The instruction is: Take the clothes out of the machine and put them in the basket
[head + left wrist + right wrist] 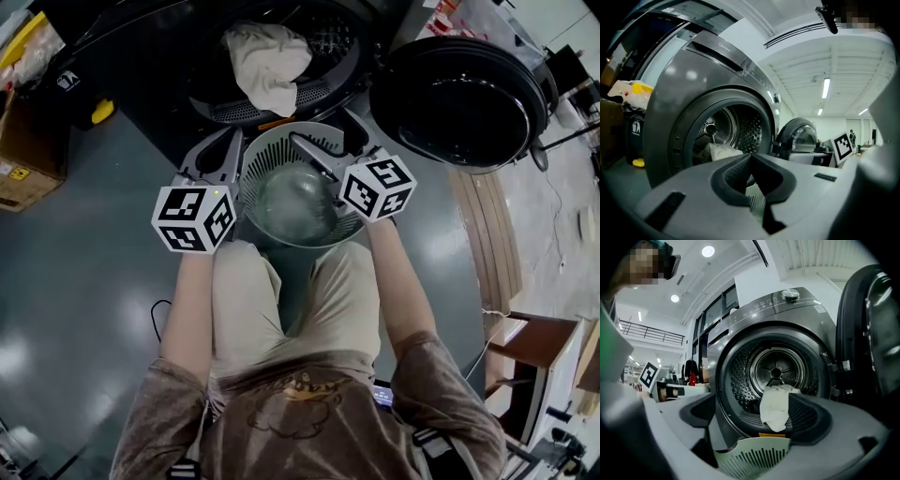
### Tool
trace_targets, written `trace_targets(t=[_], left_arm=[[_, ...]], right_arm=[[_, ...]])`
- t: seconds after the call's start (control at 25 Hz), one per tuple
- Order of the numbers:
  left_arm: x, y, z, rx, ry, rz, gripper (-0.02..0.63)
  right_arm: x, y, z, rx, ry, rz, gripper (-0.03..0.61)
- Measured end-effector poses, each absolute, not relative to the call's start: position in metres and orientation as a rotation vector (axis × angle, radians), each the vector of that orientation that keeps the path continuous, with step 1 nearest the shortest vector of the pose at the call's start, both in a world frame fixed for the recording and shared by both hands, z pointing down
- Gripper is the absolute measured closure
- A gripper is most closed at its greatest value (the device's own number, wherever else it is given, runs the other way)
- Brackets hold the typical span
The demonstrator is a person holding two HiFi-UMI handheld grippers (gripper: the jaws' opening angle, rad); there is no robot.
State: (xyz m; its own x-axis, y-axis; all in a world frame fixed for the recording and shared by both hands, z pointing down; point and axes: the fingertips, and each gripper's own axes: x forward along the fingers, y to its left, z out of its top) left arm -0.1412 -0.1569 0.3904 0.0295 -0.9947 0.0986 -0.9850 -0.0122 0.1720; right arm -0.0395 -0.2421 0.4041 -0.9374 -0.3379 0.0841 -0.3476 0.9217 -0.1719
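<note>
grey floor (84,281), one machine (797,310), one white cloth (270,64), one basket (272,150); left gripper (751,157) closed, right gripper (757,416) wide

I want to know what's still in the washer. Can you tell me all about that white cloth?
The cloth is white, soft-looking and crumpled into folds. It lies at the front of the drum of the open machine. One end droops over the lower rim of the opening, above the basket. It touches only the drum and the rim; no jaws grip it.

Ceiling lights (826,87) overhead, floor (56,309) glare, fisheye edges, jaws blurred
</note>
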Motion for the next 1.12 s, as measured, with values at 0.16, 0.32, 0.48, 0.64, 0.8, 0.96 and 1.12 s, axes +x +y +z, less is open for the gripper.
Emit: trace_targets(t=[0.16,0.32,0.48,0.64,0.8,0.96,1.12], left_arm=[[-0.142,-0.159,0.392,2.100,-2.071,-0.064,0.606],[-0.139,-0.162,0.393,2.113,-2.058,-0.058,0.606],[-0.139,-0.166,0.395,2.104,-2.038,-0.085,0.606],[-0.139,-0.174,0.400,2.095,-2.010,-0.091,0.606],[-0.141,-0.185,0.407,2.100,-1.975,-0.068,0.606],[-0.142,-0.192,0.417,2.104,-1.946,-0.057,0.606],[-0.141,-0.200,0.424,2.120,-1.893,-0.044,0.606]], right_arm=[[-0.065,-0.254,0.403,0.500,-2.991,0.201,0.004],[-0.095,-0.272,0.399,0.463,-2.977,0.155,-0.011],[-0.128,-0.302,0.405,0.448,-2.951,0.171,-0.012],[-0.158,-0.326,0.422,0.445,-2.891,0.135,-0.012],[-0.191,-0.351,0.448,0.437,-2.813,0.100,-0.011],[-0.222,-0.390,0.469,0.483,-2.729,0.070,-0.011],[-0.242,-0.420,0.488,0.531,-2.670,0.084,-0.011]])
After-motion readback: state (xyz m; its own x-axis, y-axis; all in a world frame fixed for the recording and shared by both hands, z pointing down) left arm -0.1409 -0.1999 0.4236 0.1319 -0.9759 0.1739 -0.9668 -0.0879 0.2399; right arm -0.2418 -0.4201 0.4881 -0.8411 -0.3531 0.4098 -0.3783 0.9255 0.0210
